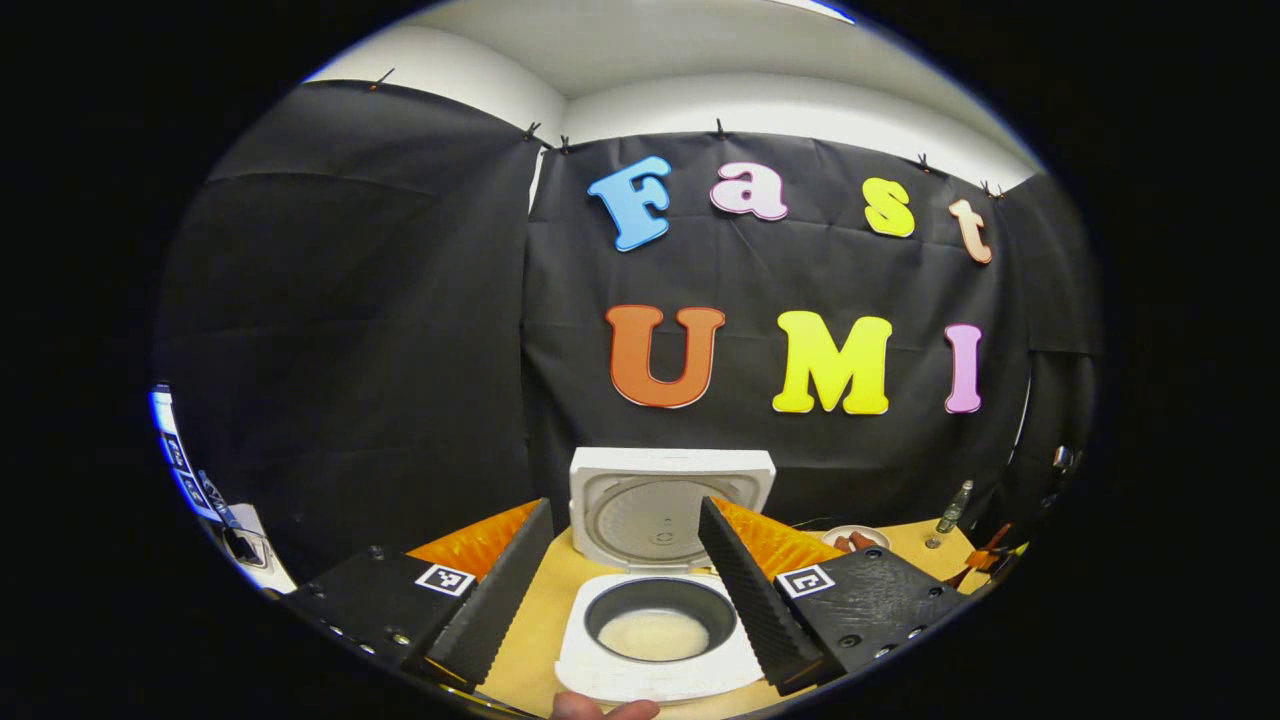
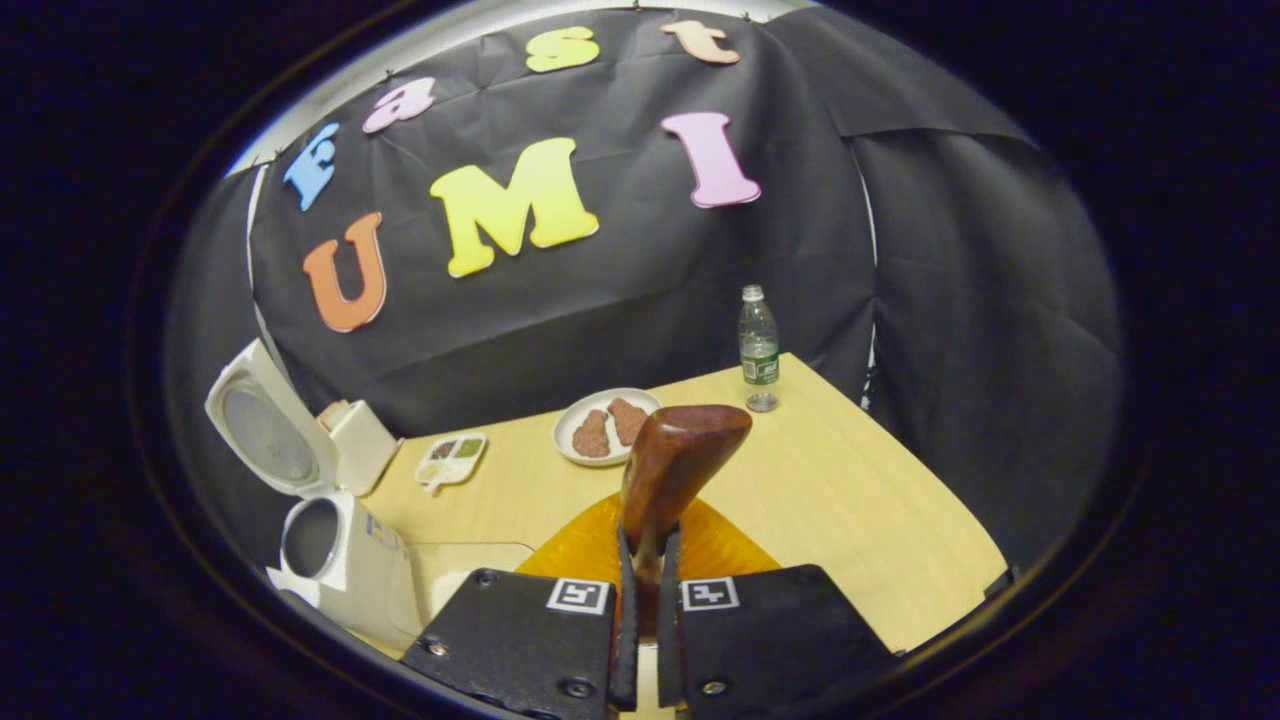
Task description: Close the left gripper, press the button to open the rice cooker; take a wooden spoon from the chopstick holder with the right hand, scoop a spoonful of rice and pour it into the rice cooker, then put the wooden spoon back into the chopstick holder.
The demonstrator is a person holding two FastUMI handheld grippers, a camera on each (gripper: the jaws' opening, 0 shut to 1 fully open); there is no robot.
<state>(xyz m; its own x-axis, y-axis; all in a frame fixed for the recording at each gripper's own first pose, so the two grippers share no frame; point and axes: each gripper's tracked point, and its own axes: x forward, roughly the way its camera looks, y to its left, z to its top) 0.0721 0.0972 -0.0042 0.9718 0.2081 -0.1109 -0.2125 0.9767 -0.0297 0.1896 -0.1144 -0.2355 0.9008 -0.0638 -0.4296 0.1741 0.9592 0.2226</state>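
– Black cloth hangs behind a pale wooden worktop [image 2: 850, 500]. Where is the rice cooker?

– Rice cooker [image 1: 655, 640] sits straight ahead in the left gripper view, lid [image 1: 668, 505] raised upright, white rice [image 1: 653, 635] lying in the dark inner pot. In the right gripper view it stands at the far left [image 2: 340, 560].

– And the wooden spoon?

– Wooden spoon [image 2: 675, 465] is clamped by its handle between both fingers of the right hand-held gripper [image 2: 645, 590], bowl end pointing up and away.

– The left one?

– Left hand-held gripper [image 1: 625, 590] has its fingers spread wide, framing the cooker.

– Anything further out?

– An orange mat [image 2: 590, 545], a plate [image 2: 605, 425] with brown food, a small divided dish [image 2: 450, 460] and a water bottle [image 2: 759, 350].
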